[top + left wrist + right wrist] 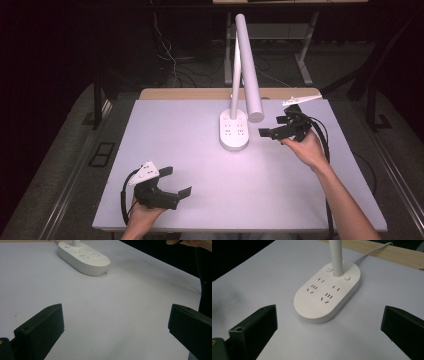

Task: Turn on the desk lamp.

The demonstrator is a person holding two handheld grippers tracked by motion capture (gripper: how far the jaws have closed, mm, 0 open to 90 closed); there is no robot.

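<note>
Two hand-held grippers are in our hands, and neither holds anything. Our right hand-held gripper [276, 126] hangs with its jaws spread wide near the far right part of the desk [210, 200], pointing at the desk lamp's base [234, 131], which is just beside it but not touched; in the right gripper view that base [327, 295] lies ahead between the two open jaws. Our left hand-held gripper [176, 182] sits low near the front left corner of the desk, jaws likewise apart, well away from the lamp.

We judge the work as barely begun: the reach toward the lamp is under way, but no button on the base is pressed and no part of the lamp is gripped. The white lamp head [248, 67] slopes down over the base from the upright post [234, 85]. What is left, by our guess, is closing in on the base or its buttons.

No containers stand on the desk. The base carries sockets, all of them vacant.
</note>
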